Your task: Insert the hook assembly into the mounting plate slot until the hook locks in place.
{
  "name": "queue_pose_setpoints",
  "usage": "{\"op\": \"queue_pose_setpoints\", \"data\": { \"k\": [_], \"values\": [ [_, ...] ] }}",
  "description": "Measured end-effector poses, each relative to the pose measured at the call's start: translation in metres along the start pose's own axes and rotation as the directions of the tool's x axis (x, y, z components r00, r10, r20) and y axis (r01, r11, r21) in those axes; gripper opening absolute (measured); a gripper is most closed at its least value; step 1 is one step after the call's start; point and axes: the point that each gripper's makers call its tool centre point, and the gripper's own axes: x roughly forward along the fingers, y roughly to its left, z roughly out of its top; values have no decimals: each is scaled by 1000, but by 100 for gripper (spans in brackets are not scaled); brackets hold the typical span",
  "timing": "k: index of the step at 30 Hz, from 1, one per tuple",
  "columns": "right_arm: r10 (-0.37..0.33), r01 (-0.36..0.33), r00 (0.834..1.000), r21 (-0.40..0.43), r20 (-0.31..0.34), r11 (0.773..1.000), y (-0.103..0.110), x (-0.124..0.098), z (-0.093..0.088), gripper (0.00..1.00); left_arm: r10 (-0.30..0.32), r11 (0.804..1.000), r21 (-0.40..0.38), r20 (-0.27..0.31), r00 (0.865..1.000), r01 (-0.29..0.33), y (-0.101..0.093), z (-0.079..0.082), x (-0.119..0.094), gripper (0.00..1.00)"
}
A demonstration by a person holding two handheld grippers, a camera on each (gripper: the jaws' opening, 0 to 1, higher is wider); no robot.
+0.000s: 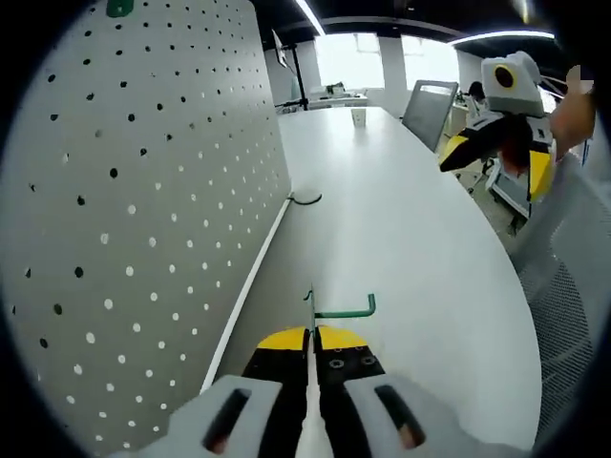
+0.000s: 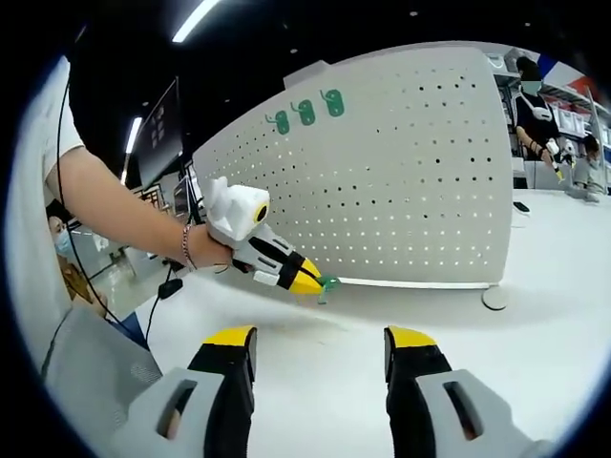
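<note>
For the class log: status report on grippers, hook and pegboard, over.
Left gripper shut on green hook, short of pegboard. Right gripper open, empty, above the table. Path looks clear.

Left tool (image 1: pixel 311 351) pinches a green hook (image 1: pixel 341 309) beside the white pegboard (image 1: pixel 143 210).

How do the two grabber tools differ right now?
The left gripper has its jaws closed on a green hook, while the right gripper has its jaws wide apart, with nothing between them. The left gripper is close to the white pegboard; the right gripper sits farther back over the white table. Both have black jaws with yellow tips.
</note>
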Motion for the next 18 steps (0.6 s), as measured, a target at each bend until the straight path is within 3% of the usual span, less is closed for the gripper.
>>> {"op": "queue_pose_setpoints", "data": {
  "k": [8,18],
  "values": [
    [12,-12,1000,0,9,1000,5,-1,2,52,19,999,-49,51,999,-17,0,6,-10,1],
    [17,-17,1000,3,26,1000,6,-4,5,52,34,999,-30,132,991,-30,-4,21,-27,1]
  ]
}}
